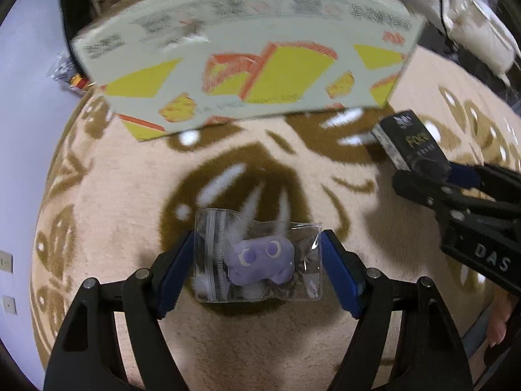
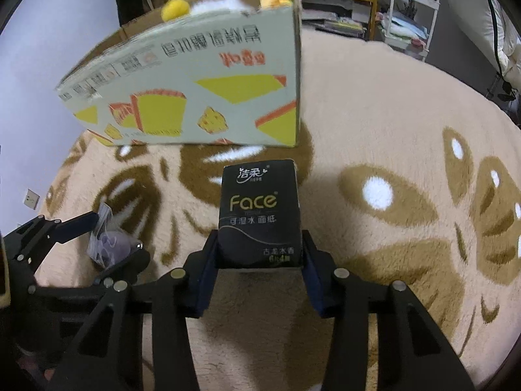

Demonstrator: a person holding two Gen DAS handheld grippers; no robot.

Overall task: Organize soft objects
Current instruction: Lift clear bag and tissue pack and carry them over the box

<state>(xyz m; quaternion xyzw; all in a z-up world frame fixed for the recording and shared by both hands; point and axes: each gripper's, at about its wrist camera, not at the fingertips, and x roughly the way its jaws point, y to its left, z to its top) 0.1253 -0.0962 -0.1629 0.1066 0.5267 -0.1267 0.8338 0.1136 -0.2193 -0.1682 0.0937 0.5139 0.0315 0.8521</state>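
Note:
A clear zip bag with a small purple plush (image 1: 259, 257) sits between the blue pads of my left gripper (image 1: 257, 260), which press on its two sides above the rug. In the right wrist view the same zip bag (image 2: 105, 242) shows at the left in the left gripper (image 2: 114, 238). My right gripper (image 2: 260, 254) is shut on a black "Face" tissue pack (image 2: 259, 211), pads against its lower sides. The tissue pack (image 1: 412, 143) also appears at the right of the left wrist view, in the right gripper (image 1: 423, 171). A printed cardboard box (image 2: 202, 88) stands just beyond both.
Yellow and white plush toys (image 2: 176, 8) poke out of the box top. A beige and brown shag rug (image 1: 293, 179) covers the floor. Shelves and a white cart (image 2: 407, 9) stand behind at the right. A pale wall with outlets (image 1: 6, 260) runs along the left.

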